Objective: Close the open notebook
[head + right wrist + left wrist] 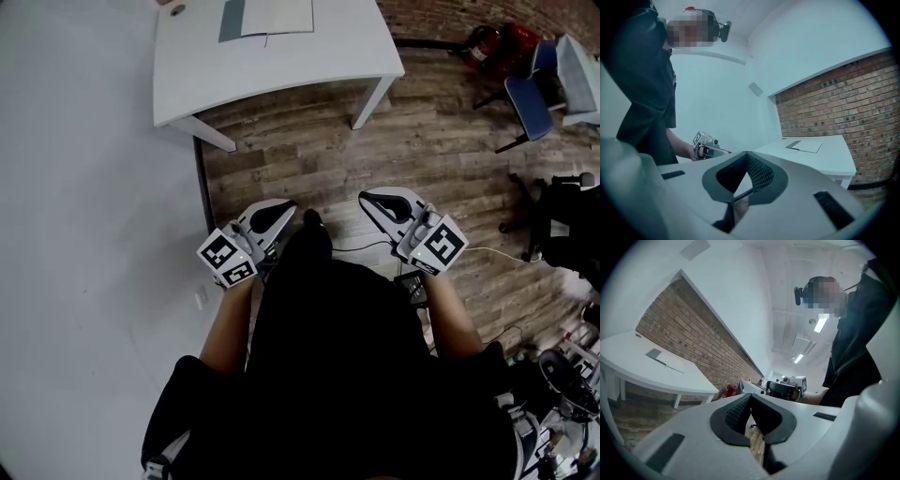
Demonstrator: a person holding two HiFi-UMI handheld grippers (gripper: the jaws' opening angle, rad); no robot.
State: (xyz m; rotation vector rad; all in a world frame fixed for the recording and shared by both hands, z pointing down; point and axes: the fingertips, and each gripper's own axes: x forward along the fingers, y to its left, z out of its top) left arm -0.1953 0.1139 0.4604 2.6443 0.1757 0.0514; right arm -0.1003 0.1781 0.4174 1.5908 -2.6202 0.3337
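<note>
White rectangular counter (pixel 281 84) carries the open grey-and-white paper notebook (pixel 267 17) at its far edge. The left gripper (pixel 281 214) and right gripper (pixel 375 202), well apart from it, have jaws clenched on nothing.

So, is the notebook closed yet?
Not yet. Nothing is done: the notebook lies open on the white table. In hand: the left gripper and right gripper are shut and empty, well short of the table. Left: reach the notebook and fold it shut.
</note>
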